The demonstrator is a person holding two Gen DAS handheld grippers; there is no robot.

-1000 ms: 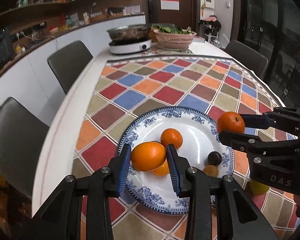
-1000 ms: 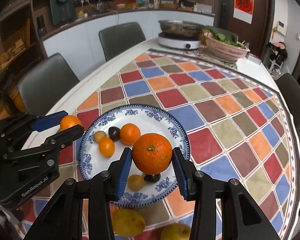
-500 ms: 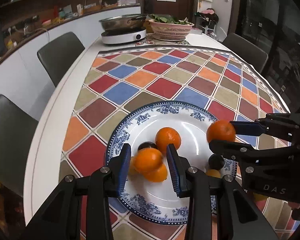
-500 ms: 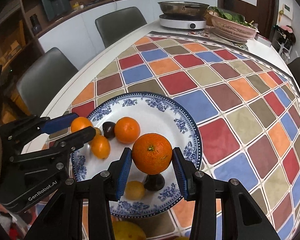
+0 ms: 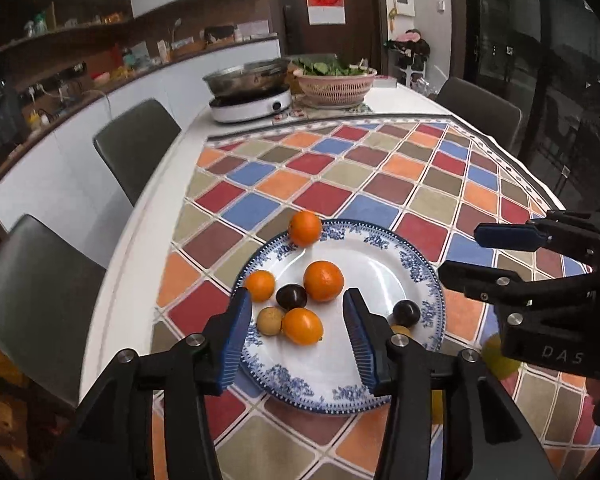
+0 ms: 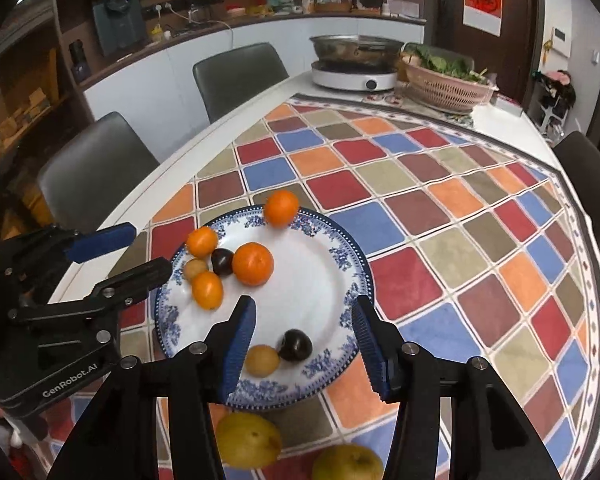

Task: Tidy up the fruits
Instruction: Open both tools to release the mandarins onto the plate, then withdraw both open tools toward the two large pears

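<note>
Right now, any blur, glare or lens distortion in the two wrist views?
Left wrist view: the orange at the plate far rim is softly smeared, and the table edge bows under the fisheye. Right wrist view: the same orange is blurred; mild sheen on the plate; dark vignette in the corners.

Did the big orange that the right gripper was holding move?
Yes. It left the right gripper, whose jaws are opening, and now sits at the plate's far rim as the big orange.
</note>
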